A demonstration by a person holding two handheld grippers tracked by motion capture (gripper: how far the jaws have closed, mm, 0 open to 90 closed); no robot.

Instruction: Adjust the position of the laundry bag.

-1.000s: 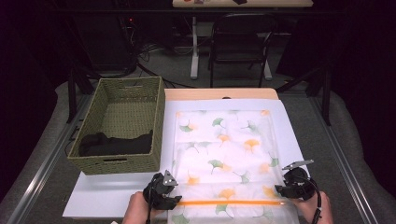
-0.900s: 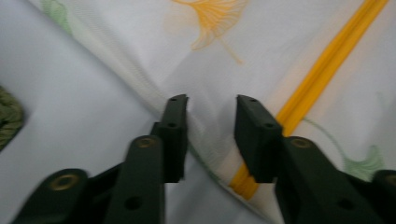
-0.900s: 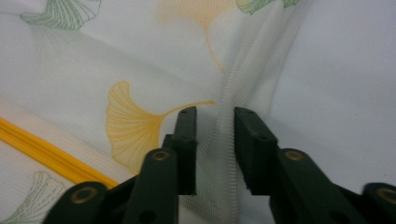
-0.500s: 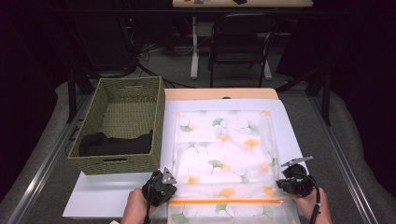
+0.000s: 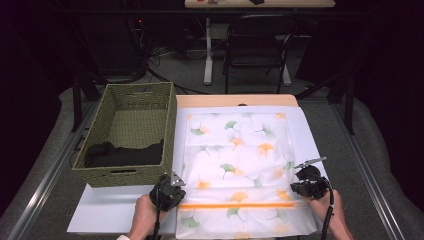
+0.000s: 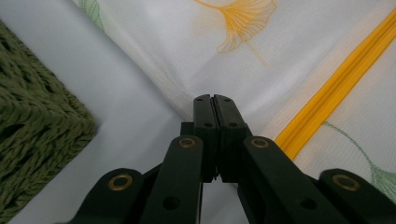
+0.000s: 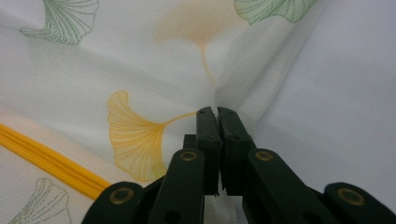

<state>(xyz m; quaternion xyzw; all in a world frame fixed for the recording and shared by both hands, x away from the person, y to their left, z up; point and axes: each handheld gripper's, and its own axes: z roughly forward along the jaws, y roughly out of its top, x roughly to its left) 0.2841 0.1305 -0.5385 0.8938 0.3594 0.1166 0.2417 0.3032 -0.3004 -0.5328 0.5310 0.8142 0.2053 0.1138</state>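
A white mesh bag (image 5: 235, 165) printed with green and orange ginkgo leaves lies flat on a white board (image 5: 112, 210). An orange zipper (image 5: 235, 205) runs across its near end. My left gripper (image 5: 177, 194) is shut on the bag's left edge just above the zipper. In the left gripper view the jaws (image 6: 215, 100) meet on the fabric edge (image 6: 280, 56), with the zipper (image 6: 336, 84) to their right. My right gripper (image 5: 296, 187) is shut on the bag's right edge. In the right gripper view the cloth (image 7: 140, 60) puckers at the closed tips (image 7: 215, 112).
A green woven basket (image 5: 125, 175) stands left of the bag with a black garment (image 5: 122, 154) inside; its corner (image 6: 32, 140) is close to my left gripper. The wooden table edge (image 5: 235, 101) lies beyond the board. A black chair (image 5: 257, 45) stands behind the table.
Both grippers have closed on the bag's side edges, where their jaws stood apart a second ago. The right hand has shifted slightly along the bag's edge.
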